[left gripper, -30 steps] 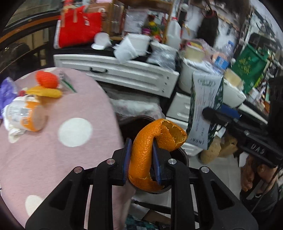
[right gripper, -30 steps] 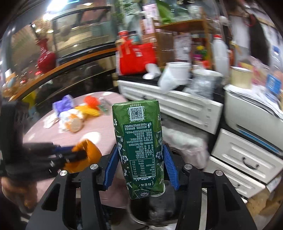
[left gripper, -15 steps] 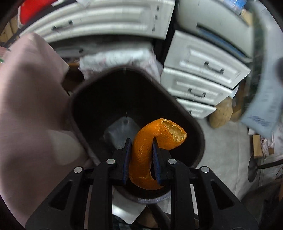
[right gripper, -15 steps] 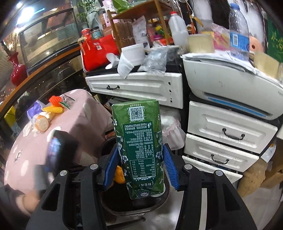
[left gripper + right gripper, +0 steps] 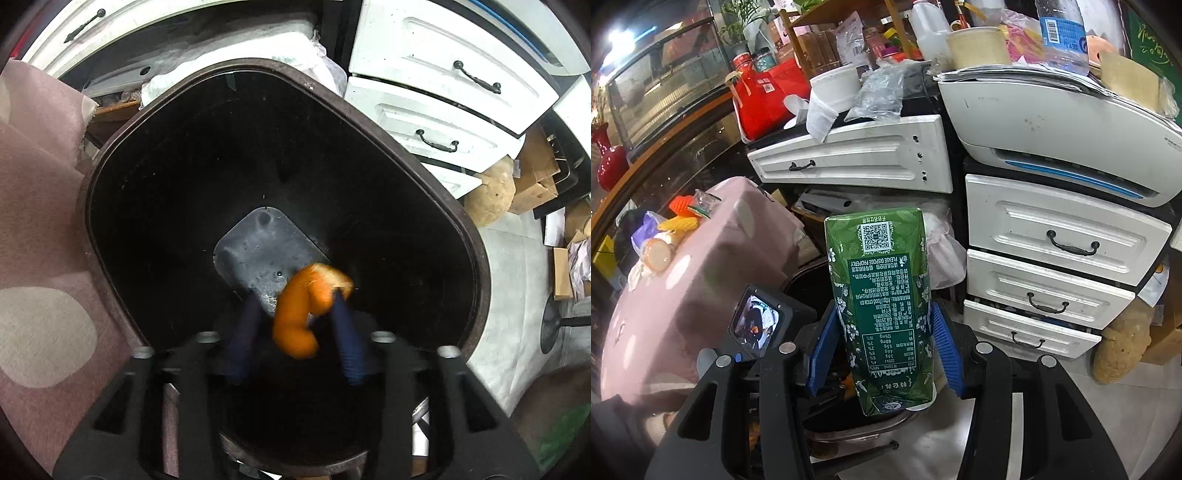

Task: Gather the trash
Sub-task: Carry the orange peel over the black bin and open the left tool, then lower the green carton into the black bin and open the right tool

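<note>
My left gripper [image 5: 295, 321] was a matte black frame with open, cut-out arms, and four round silver screw heads sat across its top edge. Its two fingers [image 5: 347, 343] wore dark navy pads, smeared by motion blur, so I could not make out any ridging on them. My right gripper [image 5: 884, 347] had the same black skeleton frame with triangular cut-outs and the same four silver screw heads. Its pads [image 5: 947, 350] were a brighter blue, finely ribbed along their edges. From the right wrist view, the left unit carried a black boxy camera housing [image 5: 757, 325] with a glossy screen, and a small blue dot below it
</note>
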### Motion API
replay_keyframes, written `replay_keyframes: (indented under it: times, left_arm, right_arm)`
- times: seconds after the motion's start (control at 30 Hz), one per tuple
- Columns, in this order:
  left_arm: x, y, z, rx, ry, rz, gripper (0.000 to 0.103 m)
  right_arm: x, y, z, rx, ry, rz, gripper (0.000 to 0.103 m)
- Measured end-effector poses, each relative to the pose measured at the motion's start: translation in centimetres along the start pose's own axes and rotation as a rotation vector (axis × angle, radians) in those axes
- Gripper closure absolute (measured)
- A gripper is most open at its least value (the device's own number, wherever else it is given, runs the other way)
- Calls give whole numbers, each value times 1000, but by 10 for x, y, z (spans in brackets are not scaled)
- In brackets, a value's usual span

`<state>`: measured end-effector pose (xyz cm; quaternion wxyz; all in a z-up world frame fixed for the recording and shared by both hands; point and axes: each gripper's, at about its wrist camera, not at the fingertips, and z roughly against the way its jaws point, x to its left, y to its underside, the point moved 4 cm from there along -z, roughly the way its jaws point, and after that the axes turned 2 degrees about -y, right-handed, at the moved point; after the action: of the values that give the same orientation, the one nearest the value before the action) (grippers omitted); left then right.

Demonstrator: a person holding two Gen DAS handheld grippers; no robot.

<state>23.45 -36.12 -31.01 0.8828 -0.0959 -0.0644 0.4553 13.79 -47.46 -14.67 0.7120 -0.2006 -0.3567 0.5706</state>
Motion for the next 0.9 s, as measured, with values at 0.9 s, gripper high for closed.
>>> replay_keyframes:
  times: [0.9]
  left_arm:
    - [64, 34, 219, -553, -50, 190, 17]
  right_arm:
    - [58, 34, -89, 268, -145, 70, 54]
